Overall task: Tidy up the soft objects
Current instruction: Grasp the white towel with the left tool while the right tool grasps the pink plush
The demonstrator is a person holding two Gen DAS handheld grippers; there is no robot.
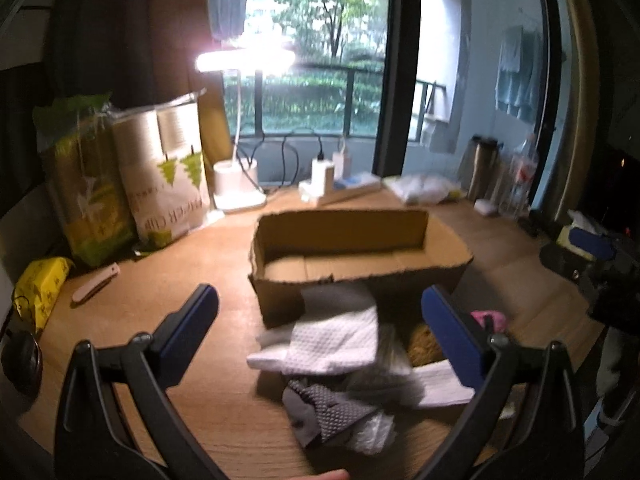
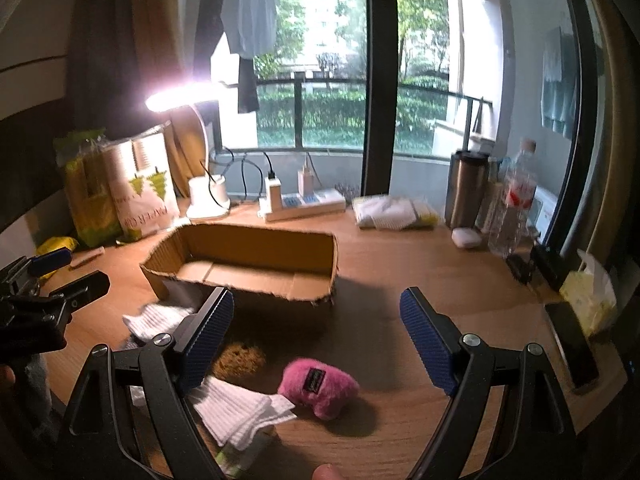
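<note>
A low open cardboard box (image 1: 360, 252) stands mid-table; it also shows in the right wrist view (image 2: 244, 264). In front of it lies a heap of soft things: a white waffle cloth (image 1: 336, 340), a grey dotted cloth (image 1: 328, 408), white socks (image 2: 236, 404), a brown fuzzy piece (image 2: 240, 356) and a pink plush toy (image 2: 318, 386). My left gripper (image 1: 320, 308) is open and empty above the heap. My right gripper (image 2: 316, 312) is open and empty above the plush toy. The left gripper shows at the left edge of the right wrist view (image 2: 48, 292).
Green and white paper-roll packs (image 1: 120, 180) stand at the back left beside a lit desk lamp (image 1: 240, 188). A power strip (image 2: 300, 200), folded cloths (image 2: 392, 210), a steel tumbler (image 2: 466, 188), a water bottle (image 2: 514, 200) and a phone (image 2: 572, 344) are along the back and right.
</note>
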